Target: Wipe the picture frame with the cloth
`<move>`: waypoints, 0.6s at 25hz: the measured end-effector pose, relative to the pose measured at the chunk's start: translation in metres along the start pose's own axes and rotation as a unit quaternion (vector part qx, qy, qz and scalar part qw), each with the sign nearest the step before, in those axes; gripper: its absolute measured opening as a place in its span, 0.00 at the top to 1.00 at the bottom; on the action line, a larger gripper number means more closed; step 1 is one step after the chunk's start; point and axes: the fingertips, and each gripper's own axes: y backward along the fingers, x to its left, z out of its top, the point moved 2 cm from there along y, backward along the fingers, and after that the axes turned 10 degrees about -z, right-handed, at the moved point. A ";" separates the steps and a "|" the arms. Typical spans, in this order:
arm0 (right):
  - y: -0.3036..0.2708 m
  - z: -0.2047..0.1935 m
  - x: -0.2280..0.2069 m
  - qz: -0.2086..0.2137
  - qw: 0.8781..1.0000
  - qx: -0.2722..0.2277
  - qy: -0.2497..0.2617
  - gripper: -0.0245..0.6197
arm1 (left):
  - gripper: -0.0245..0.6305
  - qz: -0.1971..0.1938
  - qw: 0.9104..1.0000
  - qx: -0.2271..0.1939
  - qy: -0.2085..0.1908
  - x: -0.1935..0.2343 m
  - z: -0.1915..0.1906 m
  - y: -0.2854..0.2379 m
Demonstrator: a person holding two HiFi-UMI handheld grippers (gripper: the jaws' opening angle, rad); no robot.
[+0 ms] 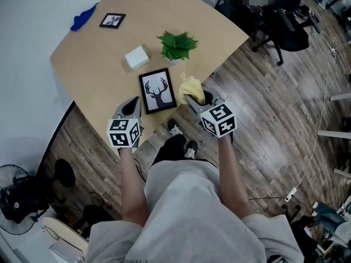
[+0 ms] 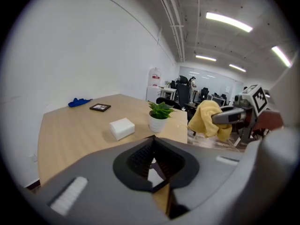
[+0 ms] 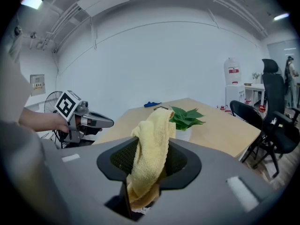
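The picture frame (image 1: 158, 90), the one with the deer print, lies flat on the desk (image 1: 93, 75) near its front edge, between my two tools. The yellow cloth (image 1: 193, 86) hangs just to its right, pinched in the closed jaws of the right hand-held gripper (image 1: 192, 99) and not yet touching the glass. The left hand-held gripper (image 1: 131, 107) hovers at the frame's left edge, jaws together on nothing. I judge wiping has not begun; next I must lower the cloth onto the frame, perhaps steadying it from the left. I count two frames, including a small frame (image 1: 112, 20) at the far corner, one yellow cloth, one potted plant (image 1: 176, 45), one white box (image 1: 136, 57) and one blue item (image 1: 83, 18).
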 end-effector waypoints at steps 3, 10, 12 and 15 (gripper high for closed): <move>-0.026 0.014 0.001 0.007 0.999 0.016 0.028 0.76 | 0.88 -0.014 1.000 0.017 -0.006 0.015 0.005 -0.021; -0.081 0.023 0.004 0.020 0.995 0.059 0.079 0.76 | 0.88 -0.074 0.992 0.088 -0.048 0.048 -0.013 -0.059; -0.095 0.021 0.004 0.025 0.995 0.070 0.074 0.76 | 0.88 -0.101 0.986 0.113 -0.068 0.056 -0.024 -0.069; -0.114 0.012 0.007 0.035 0.993 0.085 0.070 0.76 | 0.88 -0.137 0.973 0.153 -0.100 0.067 -0.040 -0.082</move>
